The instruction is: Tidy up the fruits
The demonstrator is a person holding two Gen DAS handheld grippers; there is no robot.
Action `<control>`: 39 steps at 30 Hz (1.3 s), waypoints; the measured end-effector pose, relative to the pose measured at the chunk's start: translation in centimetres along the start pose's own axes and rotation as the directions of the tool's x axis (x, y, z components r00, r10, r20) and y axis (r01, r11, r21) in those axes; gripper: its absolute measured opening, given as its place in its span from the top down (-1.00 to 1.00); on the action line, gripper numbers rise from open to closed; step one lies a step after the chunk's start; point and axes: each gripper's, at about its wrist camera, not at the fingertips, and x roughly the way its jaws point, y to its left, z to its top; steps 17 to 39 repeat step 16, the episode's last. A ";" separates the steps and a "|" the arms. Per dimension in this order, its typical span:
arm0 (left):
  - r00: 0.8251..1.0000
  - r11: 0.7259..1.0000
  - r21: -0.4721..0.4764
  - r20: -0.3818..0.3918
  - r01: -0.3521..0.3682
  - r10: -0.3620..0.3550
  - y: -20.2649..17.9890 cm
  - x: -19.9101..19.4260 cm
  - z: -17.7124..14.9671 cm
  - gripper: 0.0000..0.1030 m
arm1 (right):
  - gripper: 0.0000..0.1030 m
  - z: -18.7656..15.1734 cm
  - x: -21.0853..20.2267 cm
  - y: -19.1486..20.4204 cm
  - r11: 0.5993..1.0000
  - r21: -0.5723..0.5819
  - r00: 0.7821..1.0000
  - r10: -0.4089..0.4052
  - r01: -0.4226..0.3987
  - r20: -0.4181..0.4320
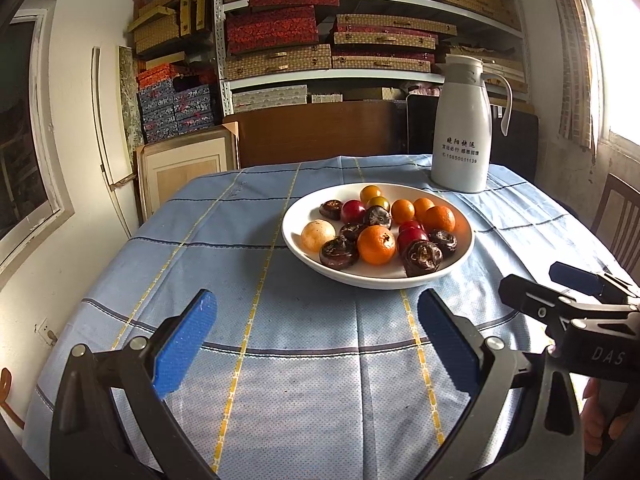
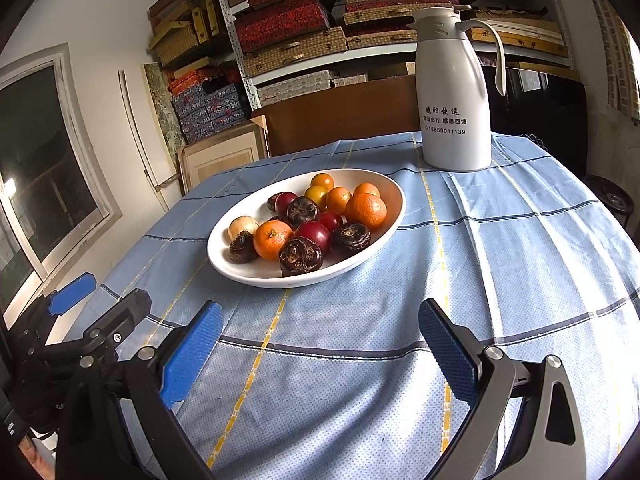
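A white plate (image 1: 304,208) (image 2: 394,194) sits on the blue checked tablecloth and holds mixed fruit: orange tangerines (image 1: 376,245) (image 2: 365,211), red cherry tomatoes (image 1: 412,237) (image 2: 312,235), yellow tomatoes (image 1: 370,193), dark water chestnuts (image 1: 422,258) (image 2: 300,256) and one pale peeled one (image 1: 317,235) (image 2: 242,226). My left gripper (image 1: 316,340) is open and empty, low over the cloth in front of the plate. My right gripper (image 2: 320,344) is open and empty, in front of the plate and to its right; it also shows in the left wrist view (image 1: 560,284).
A white thermos jug (image 1: 462,124) (image 2: 454,92) stands behind the plate at the table's far edge. Shelves of boxes (image 1: 340,24) fill the back wall. A chair back (image 1: 618,216) stands at the right, a window (image 2: 36,176) at the left.
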 end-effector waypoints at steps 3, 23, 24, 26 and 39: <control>1.000 1.000 0.002 0.009 0.004 -0.004 0.1 -0.1 0.0 -0.91 | -0.92 0.0 0.0 0.0 1.000 0.004 1.000 0.000 0.000 0.002; 1.000 1.000 -0.006 0.000 0.000 0.000 0.2 0.0 0.0 -0.91 | -0.92 0.1 -0.1 -0.1 1.000 0.001 1.000 -0.002 0.002 0.004; 1.000 1.000 -0.006 0.000 0.000 0.000 0.2 0.0 0.0 -0.91 | -0.92 0.1 -0.1 -0.1 1.000 0.001 1.000 -0.002 0.002 0.004; 1.000 1.000 -0.006 0.000 0.000 0.000 0.2 0.0 0.0 -0.91 | -0.92 0.1 -0.1 -0.1 1.000 0.001 1.000 -0.002 0.002 0.004; 1.000 1.000 -0.006 0.000 0.000 0.000 0.2 0.0 0.0 -0.91 | -0.92 0.1 -0.1 -0.1 1.000 0.001 1.000 -0.002 0.002 0.004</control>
